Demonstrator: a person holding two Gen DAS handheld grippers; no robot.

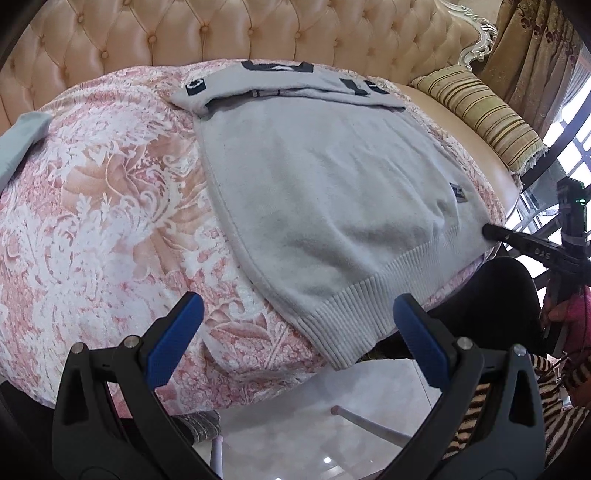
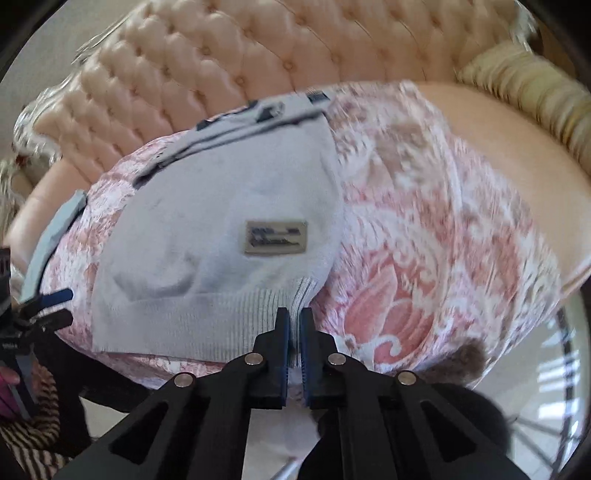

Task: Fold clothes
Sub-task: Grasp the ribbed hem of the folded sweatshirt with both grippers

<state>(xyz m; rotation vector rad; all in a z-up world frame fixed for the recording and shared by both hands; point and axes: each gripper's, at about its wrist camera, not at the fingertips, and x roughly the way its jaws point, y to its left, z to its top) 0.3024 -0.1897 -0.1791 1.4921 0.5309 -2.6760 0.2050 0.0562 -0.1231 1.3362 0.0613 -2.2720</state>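
sweater (image 2: 221, 229) hem pinched by right tool (image 2: 294, 325), label blurred.

**Room and furniture**

Tufted cream sofa back (image 1: 229, 33) runs across the far side, buttoned in diamonds; carved pale frame end (image 1: 480, 37) at its right. Pink and white floral cover (image 1: 110, 206) lies over the seat; bare cream cushion (image 1: 443, 110) beyond it. Striped olive pillow (image 1: 487, 122) against the arm. Patterned brown curtain (image 1: 535, 48) beside a bright window (image 1: 569, 147). Glossy pale floor (image 1: 314, 424) reflects daylight
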